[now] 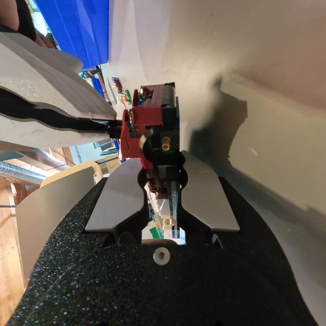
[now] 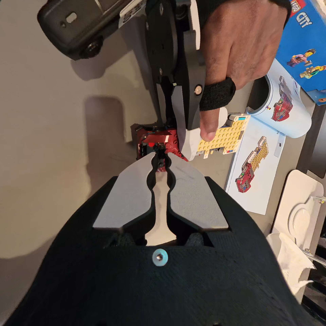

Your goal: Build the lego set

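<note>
Toy-brick vehicle model in dark red and black (image 1: 150, 120) (image 2: 169, 142), shown clamped across its middle by the left gripper (image 1: 162, 158). Both black pads are seen pressed against the model's sides. The dark-red front section projects beyond the fingertips. A tan-yellow studded rear section (image 2: 227, 135), apparently part of the same build, is seen on the other side of the left fingers.

The right gripper (image 2: 160, 155) is drawn almost fully together on a small black brick piece (image 2: 160, 158), which is pinched between its fingertips. The piece is held against the dark-red front of the model, beside a small bright-red round stud (image 2: 150, 145). Whether it is seated there cannot be told.

The model is positioned low over the beige table (image 2: 44, 141). Contact with the surface cannot be confirmed.

The left gripper is held by a person's hand (image 2: 238, 44), one finger passed through a black fabric loop (image 2: 217, 93).

Farther out lie:
- to the right of the model, an open white instruction booklet (image 2: 254, 176);
- beyond the booklet, a blue cardboard box (image 2: 303, 44);
- at the table's right edge, a white moulded tray (image 2: 299, 202) and a crumpled white tissue (image 2: 289, 261);
- in the left wrist view, well beyond the model, a few small toy figures (image 1: 120, 88).
</note>
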The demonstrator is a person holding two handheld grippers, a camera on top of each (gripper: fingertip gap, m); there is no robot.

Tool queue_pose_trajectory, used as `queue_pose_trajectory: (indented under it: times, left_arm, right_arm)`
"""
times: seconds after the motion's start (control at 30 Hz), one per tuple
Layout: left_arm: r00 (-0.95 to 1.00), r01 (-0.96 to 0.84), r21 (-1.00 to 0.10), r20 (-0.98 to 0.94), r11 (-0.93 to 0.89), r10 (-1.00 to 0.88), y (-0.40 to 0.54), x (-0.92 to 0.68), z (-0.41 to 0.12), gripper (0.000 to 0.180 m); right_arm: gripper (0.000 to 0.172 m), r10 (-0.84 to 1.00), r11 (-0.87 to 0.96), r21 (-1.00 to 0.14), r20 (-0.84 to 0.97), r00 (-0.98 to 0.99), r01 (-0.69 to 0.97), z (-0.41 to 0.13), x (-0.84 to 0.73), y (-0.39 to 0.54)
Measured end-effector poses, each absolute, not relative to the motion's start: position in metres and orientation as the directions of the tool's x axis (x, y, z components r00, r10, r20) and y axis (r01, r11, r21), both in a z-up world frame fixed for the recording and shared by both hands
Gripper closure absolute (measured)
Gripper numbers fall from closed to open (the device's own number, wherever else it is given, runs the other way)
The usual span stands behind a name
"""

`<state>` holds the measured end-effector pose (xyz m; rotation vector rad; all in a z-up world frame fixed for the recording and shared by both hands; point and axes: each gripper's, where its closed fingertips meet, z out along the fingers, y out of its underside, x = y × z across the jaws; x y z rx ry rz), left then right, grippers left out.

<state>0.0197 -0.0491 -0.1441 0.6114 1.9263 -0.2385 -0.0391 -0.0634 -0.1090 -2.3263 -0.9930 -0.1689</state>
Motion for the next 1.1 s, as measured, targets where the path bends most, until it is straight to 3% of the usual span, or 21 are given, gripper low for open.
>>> queue_pose_trajectory:
  times: [0.67,1.1]
  left_arm:
    - [-0.315,0.566,0.009,-0.922,0.824,0.227,-0.058,0.014,-0.137,0.147]
    - [-0.318,0.556,0.059,-0.906,0.829,0.278,-0.054,0.007,-0.140,0.147]
  right_arm:
    - [0.165,0.629,-0.463,-0.645,0.245,0.738,0.609,-0.099,-0.044,-0.062]
    - [0.165,0.629,-0.533,-0.499,0.306,0.715,0.683,-0.107,-0.045,-0.066]
